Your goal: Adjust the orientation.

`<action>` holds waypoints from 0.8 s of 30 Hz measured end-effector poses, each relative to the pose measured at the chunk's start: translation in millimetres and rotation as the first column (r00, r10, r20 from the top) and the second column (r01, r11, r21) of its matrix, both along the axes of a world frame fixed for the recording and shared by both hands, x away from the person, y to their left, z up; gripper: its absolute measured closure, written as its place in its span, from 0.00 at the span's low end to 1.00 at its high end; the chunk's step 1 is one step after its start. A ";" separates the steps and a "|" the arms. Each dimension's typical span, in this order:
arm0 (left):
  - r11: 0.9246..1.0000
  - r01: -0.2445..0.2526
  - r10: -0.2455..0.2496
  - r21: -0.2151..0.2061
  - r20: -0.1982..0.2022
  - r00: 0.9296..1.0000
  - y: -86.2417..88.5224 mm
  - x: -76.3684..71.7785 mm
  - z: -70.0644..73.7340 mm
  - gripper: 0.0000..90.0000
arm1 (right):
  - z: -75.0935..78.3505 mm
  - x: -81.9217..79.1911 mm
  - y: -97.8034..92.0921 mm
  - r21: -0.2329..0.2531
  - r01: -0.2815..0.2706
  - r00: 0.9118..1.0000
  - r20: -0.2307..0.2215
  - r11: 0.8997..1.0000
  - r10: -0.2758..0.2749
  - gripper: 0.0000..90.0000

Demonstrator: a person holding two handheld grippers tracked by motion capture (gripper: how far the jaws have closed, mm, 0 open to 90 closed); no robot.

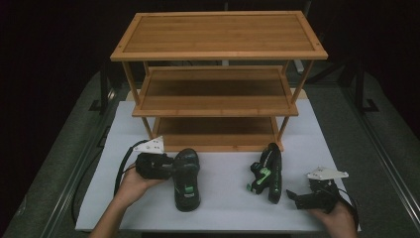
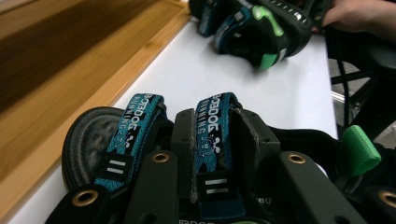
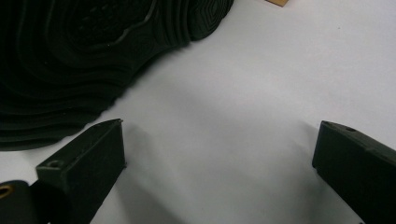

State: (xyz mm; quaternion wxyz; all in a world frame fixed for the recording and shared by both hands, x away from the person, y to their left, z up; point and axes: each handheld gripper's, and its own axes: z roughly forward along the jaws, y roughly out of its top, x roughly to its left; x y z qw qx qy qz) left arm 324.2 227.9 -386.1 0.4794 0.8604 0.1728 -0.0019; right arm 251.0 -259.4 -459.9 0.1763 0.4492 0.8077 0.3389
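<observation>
**Cut off, covered and blurred**

In the right gripper view, the ridged black sole (image 3: 70,60) runs off the upper left of the frame, and a tan corner (image 3: 276,3) is clipped at the top edge.

In the left gripper view, the far sandal (image 2: 254,30) and a hand (image 2: 359,18) are cut by the top edge; the wooden shelf (image 2: 56,56) at left is blurred.

In the high view, the left gripper (image 1: 166,166) covers the near sandal's (image 1: 186,181) side.

A three-tier wooden shelf (image 1: 218,79) is set at the far side of a white counter (image 1: 223,198), with grey floor (image 1: 376,148) seen around it in a dark room.
</observation>
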 end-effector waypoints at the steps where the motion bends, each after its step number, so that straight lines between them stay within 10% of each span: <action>1: 1.000 0.016 -0.016 -0.002 0.005 1.000 -4.6 1.2 1.1 0.77 | 0.0 0.0 0.0 0.000 0.000 1.000 0.000 1.000 0.000 0.02; 18: 0.995 0.100 -0.100 0.016 -0.020 0.995 -49.5 19.3 -14.8 0.76 | -0.1 -0.1 -0.2 0.002 0.000 1.000 0.001 1.000 0.000 0.02; 24: 0.995 0.086 -0.084 0.045 -0.029 0.996 -45.2 15.0 -14.8 0.48 | -0.1 -0.1 0.0 0.001 0.000 1.000 0.001 1.000 0.000 0.02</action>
